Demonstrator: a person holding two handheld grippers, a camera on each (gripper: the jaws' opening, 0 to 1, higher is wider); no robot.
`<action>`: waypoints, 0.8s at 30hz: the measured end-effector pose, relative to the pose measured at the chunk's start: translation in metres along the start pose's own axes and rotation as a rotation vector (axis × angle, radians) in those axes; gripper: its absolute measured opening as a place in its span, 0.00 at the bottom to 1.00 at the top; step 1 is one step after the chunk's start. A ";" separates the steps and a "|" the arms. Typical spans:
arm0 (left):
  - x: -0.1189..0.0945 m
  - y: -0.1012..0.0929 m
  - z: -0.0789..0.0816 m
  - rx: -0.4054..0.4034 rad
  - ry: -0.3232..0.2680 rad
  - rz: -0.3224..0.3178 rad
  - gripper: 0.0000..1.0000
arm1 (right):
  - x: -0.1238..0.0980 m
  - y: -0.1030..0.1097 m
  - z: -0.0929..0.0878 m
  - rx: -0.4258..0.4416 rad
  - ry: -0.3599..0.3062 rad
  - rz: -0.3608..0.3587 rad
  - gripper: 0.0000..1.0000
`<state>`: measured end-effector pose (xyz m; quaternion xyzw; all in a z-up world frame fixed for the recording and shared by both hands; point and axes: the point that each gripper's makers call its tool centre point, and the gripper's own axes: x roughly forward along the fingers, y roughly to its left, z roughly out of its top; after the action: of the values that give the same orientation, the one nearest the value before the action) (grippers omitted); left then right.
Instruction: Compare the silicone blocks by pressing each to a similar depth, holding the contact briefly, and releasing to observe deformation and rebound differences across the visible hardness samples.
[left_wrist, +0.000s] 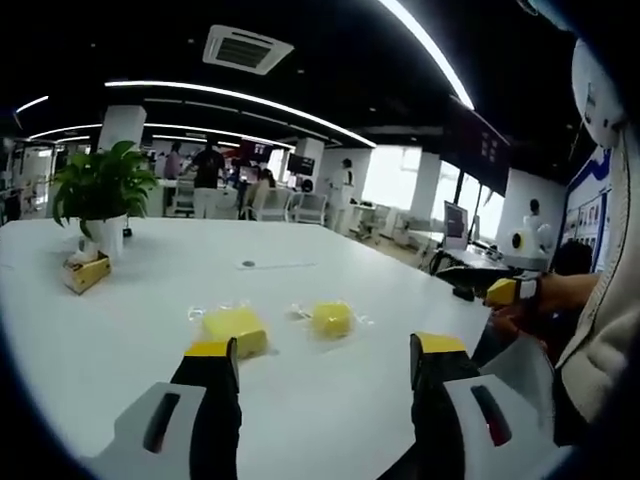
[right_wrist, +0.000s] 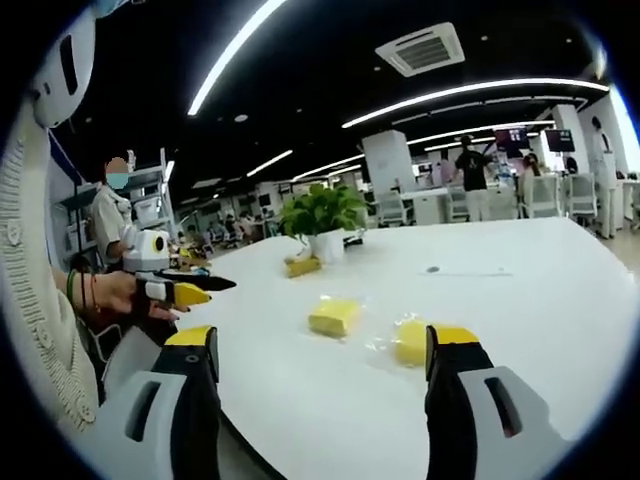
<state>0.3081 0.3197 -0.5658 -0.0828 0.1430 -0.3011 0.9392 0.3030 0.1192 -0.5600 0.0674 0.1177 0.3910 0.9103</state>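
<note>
Two yellow silicone blocks in clear wrappers lie side by side on the white table (left_wrist: 300, 400). In the left gripper view the larger block (left_wrist: 235, 328) sits just beyond my left jaw and the smaller block (left_wrist: 332, 318) lies ahead between the jaws. My left gripper (left_wrist: 325, 350) is open, holds nothing and stays short of both blocks. In the right gripper view one block (right_wrist: 335, 316) lies ahead and the other block (right_wrist: 408, 340) sits beside the right jaw. My right gripper (right_wrist: 322, 338) is open with nothing in it.
A potted plant (left_wrist: 100, 190) (right_wrist: 320, 215) stands far back on the table with a small yellow box (left_wrist: 88, 272) (right_wrist: 302, 266) at its foot. A hand holds the other gripper (left_wrist: 505, 290) (right_wrist: 185, 293) at the table's edge. People, chairs and desks stand in the office beyond.
</note>
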 end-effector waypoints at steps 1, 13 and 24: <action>0.001 0.001 0.000 -0.014 0.000 -0.002 0.68 | 0.001 -0.001 -0.002 0.000 0.008 0.000 0.79; 0.020 0.051 0.005 -0.125 -0.006 0.097 0.68 | 0.016 -0.017 -0.006 0.025 0.047 -0.003 0.78; 0.052 0.113 0.011 -0.218 -0.020 0.144 0.70 | 0.031 -0.025 -0.008 0.022 0.090 0.021 0.77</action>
<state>0.4132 0.3811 -0.5939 -0.1771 0.1709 -0.2148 0.9451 0.3396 0.1249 -0.5782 0.0610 0.1620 0.4017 0.8993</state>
